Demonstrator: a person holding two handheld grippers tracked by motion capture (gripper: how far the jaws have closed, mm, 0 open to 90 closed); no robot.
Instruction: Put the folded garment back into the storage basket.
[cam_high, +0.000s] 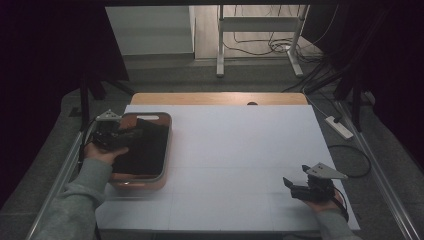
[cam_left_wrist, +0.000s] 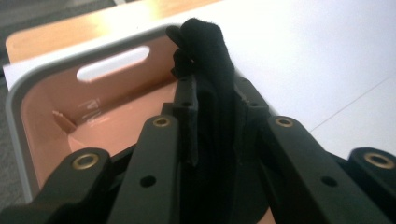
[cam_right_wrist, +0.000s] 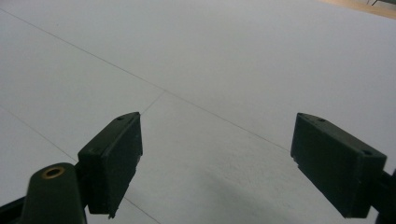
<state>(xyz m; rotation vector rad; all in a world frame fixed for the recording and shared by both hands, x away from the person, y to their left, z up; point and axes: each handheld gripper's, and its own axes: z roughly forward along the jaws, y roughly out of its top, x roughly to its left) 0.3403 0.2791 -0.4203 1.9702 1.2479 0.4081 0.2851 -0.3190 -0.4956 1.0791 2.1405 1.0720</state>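
Black jaws of the left gripper (cam_left_wrist: 212, 116) are pinching a fold of black cloth (cam_left_wrist: 208, 56) over the orange tray (cam_left_wrist: 42, 107), while the right gripper (cam_right_wrist: 217, 161) is hovering wide open and empty above the white table (cam_right_wrist: 233, 56).

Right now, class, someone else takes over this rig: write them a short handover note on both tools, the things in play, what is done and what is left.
Left tool: shut on the black cloth, held over the orange tray.
Right tool: open, holding nothing, above the white table cover near the front right.
Done: cloth is gripped, and dark fabric already lies in the tray.
Left: probably settle the cloth in the tray and release; I can't tell how flat it lies.
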